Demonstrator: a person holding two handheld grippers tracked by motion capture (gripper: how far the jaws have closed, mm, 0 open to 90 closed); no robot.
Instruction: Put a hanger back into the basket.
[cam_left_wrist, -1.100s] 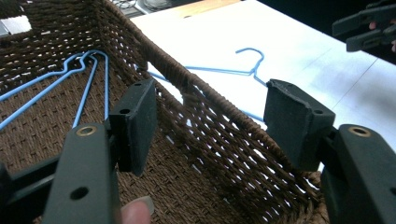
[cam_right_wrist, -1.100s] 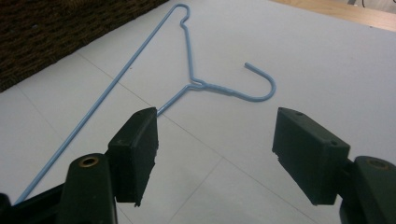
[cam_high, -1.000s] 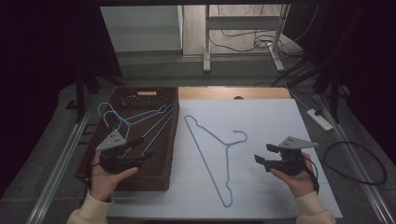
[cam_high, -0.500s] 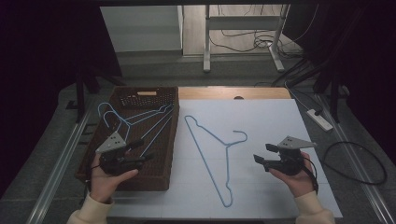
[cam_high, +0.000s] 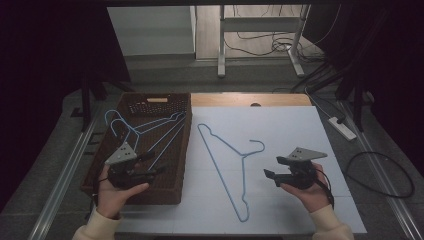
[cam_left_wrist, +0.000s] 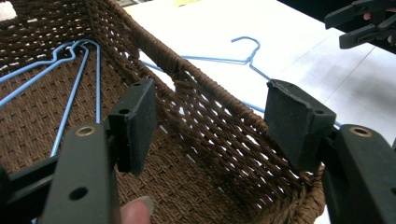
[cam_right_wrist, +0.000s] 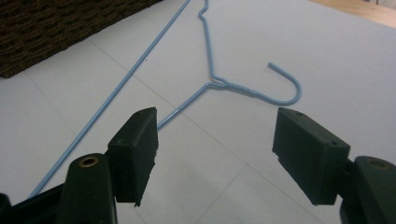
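A blue wire hanger (cam_high: 242, 156) lies flat on the white board (cam_high: 280, 125), hook toward the right. Several more blue hangers (cam_high: 150, 131) lie in the brown wicker basket (cam_high: 131, 104) at the left. My left gripper (cam_high: 156, 170) hovers over the basket's near right part, open and empty. In the left gripper view its jaws (cam_left_wrist: 217, 121) straddle the basket's wall (cam_left_wrist: 187, 79). My right gripper (cam_high: 270, 175) is held just right of the flat hanger, open with nothing in it. In the right gripper view its jaws (cam_right_wrist: 215, 149) point at the hanger's neck (cam_right_wrist: 217, 82).
The table's bare wooden strip (cam_high: 250, 99) runs behind the board. A power strip (cam_high: 342, 127) and a looped cable (cam_high: 380, 175) lie on the floor to the right. A desk frame (cam_high: 260, 30) stands farther back. Metal rails flank the table.
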